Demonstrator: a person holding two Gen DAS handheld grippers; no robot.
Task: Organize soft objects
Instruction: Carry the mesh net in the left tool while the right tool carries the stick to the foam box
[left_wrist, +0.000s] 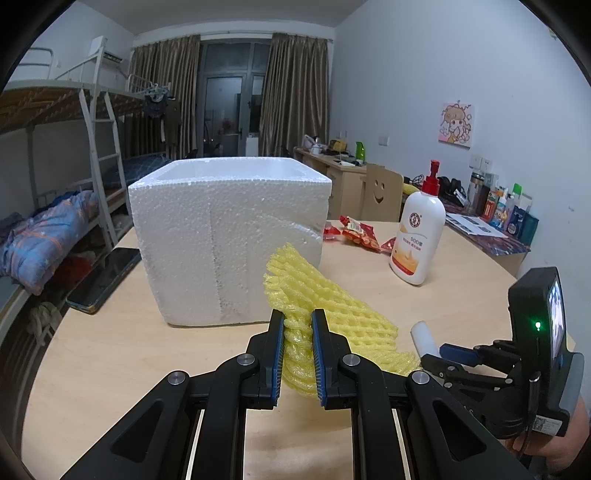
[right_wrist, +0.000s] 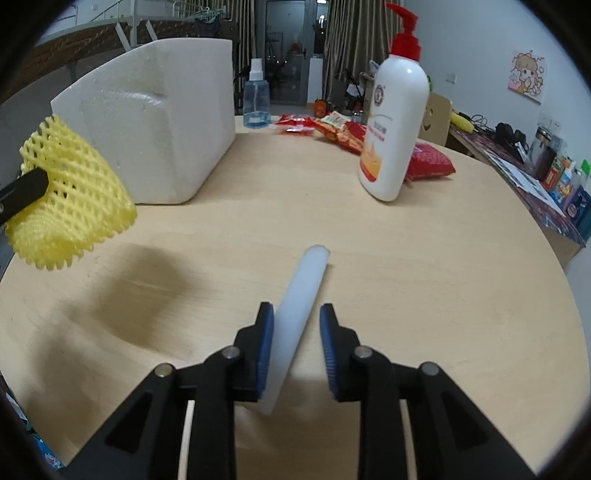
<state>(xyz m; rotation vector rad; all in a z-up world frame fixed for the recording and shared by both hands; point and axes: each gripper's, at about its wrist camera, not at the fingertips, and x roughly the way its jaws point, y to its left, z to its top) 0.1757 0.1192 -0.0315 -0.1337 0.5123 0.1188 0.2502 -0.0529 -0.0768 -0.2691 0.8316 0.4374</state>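
Observation:
A yellow foam net sleeve (left_wrist: 332, 295) hangs above the round wooden table (left_wrist: 110, 350), squeezed flat in my left gripper (left_wrist: 298, 317), which is shut on it. In the right wrist view the same net (right_wrist: 74, 199) shows at the far left with one black finger (right_wrist: 26, 188) on it. A white foam stick (right_wrist: 303, 291) lies between the pads of my right gripper (right_wrist: 297, 314). It leans against the left pad, with a gap to the right pad, so this gripper is open. An open-topped white foam box (left_wrist: 221, 240) stands just behind the net.
A white pump bottle with a red cap (right_wrist: 395, 122) stands to the right of the box. Red snack packets (right_wrist: 332, 129) and a blue spray bottle (right_wrist: 256, 99) sit behind it. A dark phone (left_wrist: 103, 280) lies at the table's left edge.

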